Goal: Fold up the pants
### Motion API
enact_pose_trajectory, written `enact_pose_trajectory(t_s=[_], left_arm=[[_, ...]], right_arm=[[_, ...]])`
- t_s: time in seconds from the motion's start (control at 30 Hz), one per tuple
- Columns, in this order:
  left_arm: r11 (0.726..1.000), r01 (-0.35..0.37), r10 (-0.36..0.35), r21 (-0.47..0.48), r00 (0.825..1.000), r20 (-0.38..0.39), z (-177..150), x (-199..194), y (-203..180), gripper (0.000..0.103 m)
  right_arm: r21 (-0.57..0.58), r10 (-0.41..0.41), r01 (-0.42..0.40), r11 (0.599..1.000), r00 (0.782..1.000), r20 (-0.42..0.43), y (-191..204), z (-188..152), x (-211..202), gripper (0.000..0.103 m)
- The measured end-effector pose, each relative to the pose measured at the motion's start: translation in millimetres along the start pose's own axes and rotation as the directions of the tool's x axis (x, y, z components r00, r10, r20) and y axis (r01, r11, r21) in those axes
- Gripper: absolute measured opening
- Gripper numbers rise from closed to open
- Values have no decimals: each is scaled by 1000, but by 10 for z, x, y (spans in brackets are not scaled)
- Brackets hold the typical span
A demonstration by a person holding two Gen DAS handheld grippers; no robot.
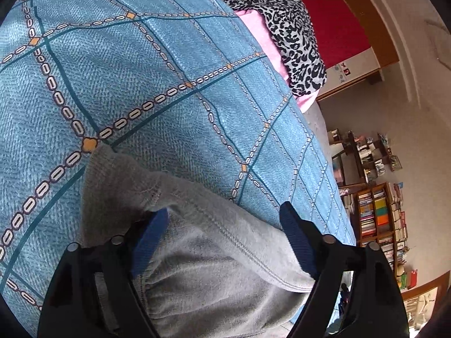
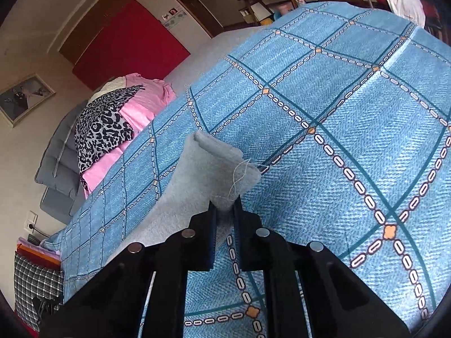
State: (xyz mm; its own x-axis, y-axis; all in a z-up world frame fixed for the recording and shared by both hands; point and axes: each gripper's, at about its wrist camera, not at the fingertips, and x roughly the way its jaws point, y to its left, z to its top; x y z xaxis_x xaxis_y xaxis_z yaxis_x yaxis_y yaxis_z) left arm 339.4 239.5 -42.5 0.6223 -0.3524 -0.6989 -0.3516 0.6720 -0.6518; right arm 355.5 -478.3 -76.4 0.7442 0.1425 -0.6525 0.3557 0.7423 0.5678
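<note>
The grey pants (image 1: 203, 253) lie on the blue patterned bedspread (image 1: 141, 70). In the left wrist view, my left gripper (image 1: 225, 214) straddles a thick bunch of the pants near the gathered waistband. Its jaws stand wide and both blue pads (image 1: 296, 236) touch the cloth, which bulges up between them. In the right wrist view, my right gripper (image 2: 225, 205) is shut on a folded end of the grey pants (image 2: 220, 166). This end stands up past the fingertips with a loose thread hanging from it. The rest of the cloth trails down to the left.
A leopard-print cloth (image 1: 290, 33) on pink fabric (image 2: 146, 104) lies at the far side of the bed. A grey cushion (image 2: 59, 157) leans beside it. Bookshelves (image 1: 377, 214) stand past the bed's edge, and a checked cloth (image 2: 36, 290) sits low on the left.
</note>
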Motion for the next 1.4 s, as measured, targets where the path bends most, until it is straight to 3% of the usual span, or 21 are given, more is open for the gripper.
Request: enact_pose_trajectory(t_s=[0.03, 0.07, 0.1, 0.17, 0.2, 0.6, 0.97, 1.2, 1.3, 1.4], left_arm=[[1000, -31, 31, -5, 1000, -3, 2, 14, 2, 54], [998, -58, 58, -15, 998, -6, -6, 14, 22, 35], [998, -59, 59, -25, 998, -10, -11, 7, 56, 24], [998, -38, 37, -50, 999, -13, -31, -33, 114, 9], [998, -25, 24, -58, 1000, -10, -48, -76, 128, 6], [987, 129, -137, 100, 988, 75, -497, -1089, -150, 5], [968, 142, -157, 207, 986, 55, -1271, -1766, 171, 5], [965, 63, -69, 253, 997, 16, -1843, -1806, 580, 5], [972, 63, -65, 226, 998, 1, -1928, -1785, 736, 5], [973, 75, -77, 217, 997, 1, -1946, -1827, 778, 6]], right_arm=[[-4, 2, -2, 1000, 1000, 6, -8, -8, -63, 10], [-7, 8, -8, 1000, 1000, 11, -8, -18, -117, 10], [-10, 16, -16, 1000, 1000, 15, -2, -27, -167, 10], [-23, 31, -30, 999, 999, 27, 25, -33, -273, 10], [-33, 37, -36, 999, 999, 35, 44, -36, -339, 10], [-41, 114, -109, 993, 983, 141, -112, -105, -1575, 10], [-10, 97, -97, 995, 979, 178, -790, -1198, -2879, 10], [39, -6, 0, 999, 991, 137, -1309, -1886, -2974, 10], [117, 15, -29, 993, 993, 121, -1512, -2043, -2953, 11], [115, 46, -64, 991, 987, 152, -1508, -2073, -3051, 10]])
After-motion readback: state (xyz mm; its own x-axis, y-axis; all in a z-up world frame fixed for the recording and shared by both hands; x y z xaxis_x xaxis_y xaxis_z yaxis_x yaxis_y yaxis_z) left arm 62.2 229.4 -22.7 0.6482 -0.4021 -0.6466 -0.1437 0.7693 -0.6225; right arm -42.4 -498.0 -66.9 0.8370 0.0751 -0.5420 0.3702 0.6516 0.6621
